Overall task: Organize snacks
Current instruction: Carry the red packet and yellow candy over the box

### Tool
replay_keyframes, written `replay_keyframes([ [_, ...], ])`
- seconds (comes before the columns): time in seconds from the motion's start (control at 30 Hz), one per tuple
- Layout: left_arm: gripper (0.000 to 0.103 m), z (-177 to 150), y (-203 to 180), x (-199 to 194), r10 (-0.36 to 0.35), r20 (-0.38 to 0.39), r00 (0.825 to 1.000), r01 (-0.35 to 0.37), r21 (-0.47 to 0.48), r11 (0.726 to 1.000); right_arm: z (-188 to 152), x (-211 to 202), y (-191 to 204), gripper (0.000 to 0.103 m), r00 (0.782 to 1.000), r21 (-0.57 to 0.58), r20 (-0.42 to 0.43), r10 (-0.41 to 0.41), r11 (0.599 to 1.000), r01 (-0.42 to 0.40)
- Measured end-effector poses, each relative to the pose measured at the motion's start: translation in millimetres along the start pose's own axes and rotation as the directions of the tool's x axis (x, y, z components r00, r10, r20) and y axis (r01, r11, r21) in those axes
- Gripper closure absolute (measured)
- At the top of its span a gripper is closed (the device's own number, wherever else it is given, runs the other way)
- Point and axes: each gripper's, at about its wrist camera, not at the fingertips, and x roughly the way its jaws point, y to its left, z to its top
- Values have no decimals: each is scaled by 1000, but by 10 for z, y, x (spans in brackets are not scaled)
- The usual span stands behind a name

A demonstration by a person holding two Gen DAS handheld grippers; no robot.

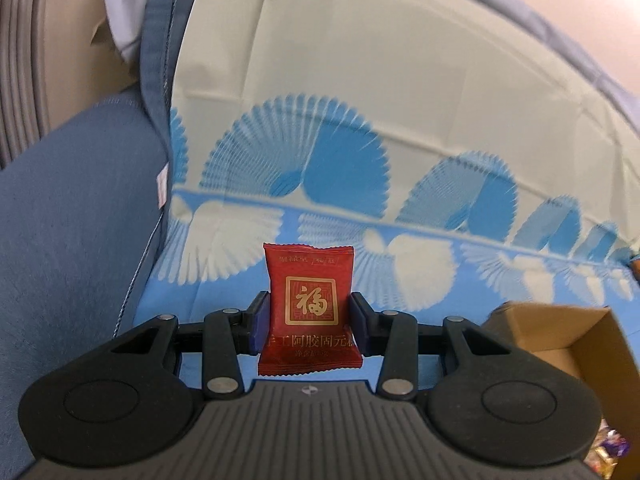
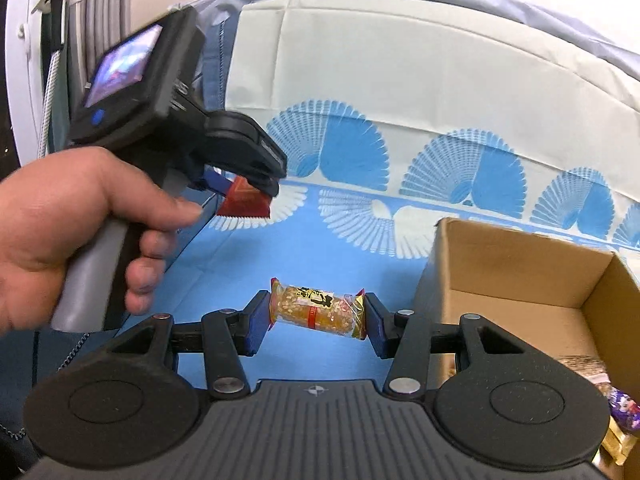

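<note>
**Two snacks in the air, one box waiting**

Above the blue fan-print cloth, both grippers carry a wrapped snack clear of the surface. From its own camera, the left gripper pinches a red packet by its two side edges, so the packet stands upright with its gold-framed character facing the lens and its crimped ends free above and below the pads. That side grip looks chosen to keep the flat packet from folding and to let it drop cleanly once the pads part. In the right wrist view the same gripper shows at about 10 o'clock, held by the person's hand, the red packet hanging from its tip.

The right gripper squeezes a clear-wrapped golden bar end to end, its long axis lying across the gap, tilted a little down toward 3 o'clock. Holding it by the twisted ends likely spares the crumbly middle.

At 3 o'clock in the right wrist view sits an open cardboard box, flaps gone or folded out of sight; the floor that shows is bare. I take it as the likely destination. Loose wrapped sweets, purple and gold, lie at 4 o'clock beside its near wall; whether any lie inside the box I cannot tell.
</note>
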Motion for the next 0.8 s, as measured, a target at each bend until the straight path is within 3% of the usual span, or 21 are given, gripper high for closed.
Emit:
replay_keyframes([
  [0.2,57,-20,-272,-319,-78,74,994,77,27,997,11,-137,-133,52,999,8,29,-19,1000,19],
  [0.37,57,-70,-627,-478,-178,143,974,168,81,982,29,-241,-294,52,996,33,66,-54,998,52],
  [0.5,57,-127,-933,-566,-264,185,947,238,148,960,24,-343,-446,52,989,60,107,-104,993,98],
  [0.67,57,-236,-1292,-620,-382,178,907,346,202,916,-4,-411,-718,52,969,120,135,-207,974,191],
  [0.8,57,-327,-1528,-664,-454,166,875,414,228,881,-37,-447,-1020,52,940,203,127,-317,936,289],
])
